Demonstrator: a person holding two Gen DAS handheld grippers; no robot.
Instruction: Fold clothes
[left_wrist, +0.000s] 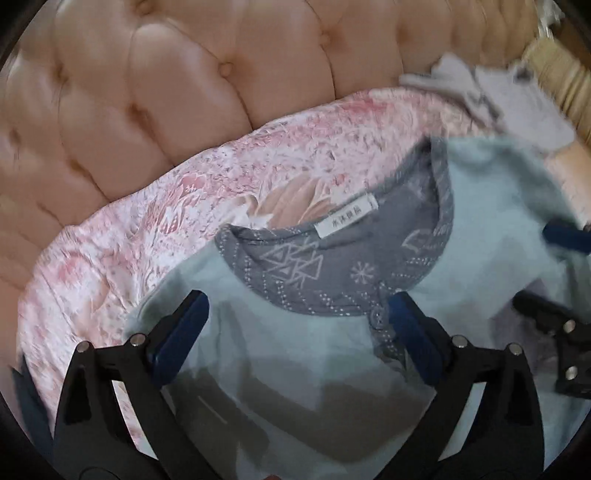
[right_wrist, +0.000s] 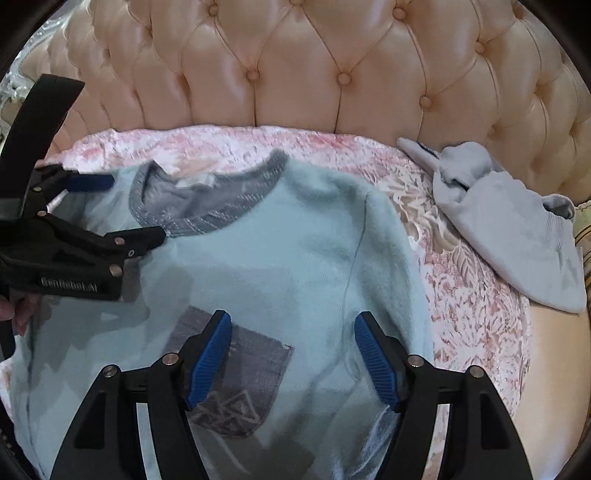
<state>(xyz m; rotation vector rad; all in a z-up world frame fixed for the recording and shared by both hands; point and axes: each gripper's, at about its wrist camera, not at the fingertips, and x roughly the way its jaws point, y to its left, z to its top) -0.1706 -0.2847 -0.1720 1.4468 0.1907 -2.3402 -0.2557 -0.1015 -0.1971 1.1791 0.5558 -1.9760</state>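
Zero folds visible | shirt (right_wrist: 280, 258) flat, face up, beneath both my tools | left gripper (left_wrist: 295, 339) jaws apart, empty, near collar | right gripper (right_wrist: 291, 362) jaws apart, empty, over pocket | remaining: all folds; second garment (right_wrist: 509, 236) beyond, right.

Black hand-held gripper (right_wrist: 291, 360), ribbed blue pads (right_wrist: 208, 360), silver pins.

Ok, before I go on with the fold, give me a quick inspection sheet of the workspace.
Surface: pink floral bedspread, wrinkled.
Job's things: light blue shirt spread front up, grey collar toward the headboard, grey chest pocket.
Clutter: pale grey garment, crumpled beside the shirt.
Grippers: left gripper open over the collar, holding nothing; right gripper open over the pocket, holding nothing.
Cables: nothing seen.
Surroundings: tufted peach headboard.
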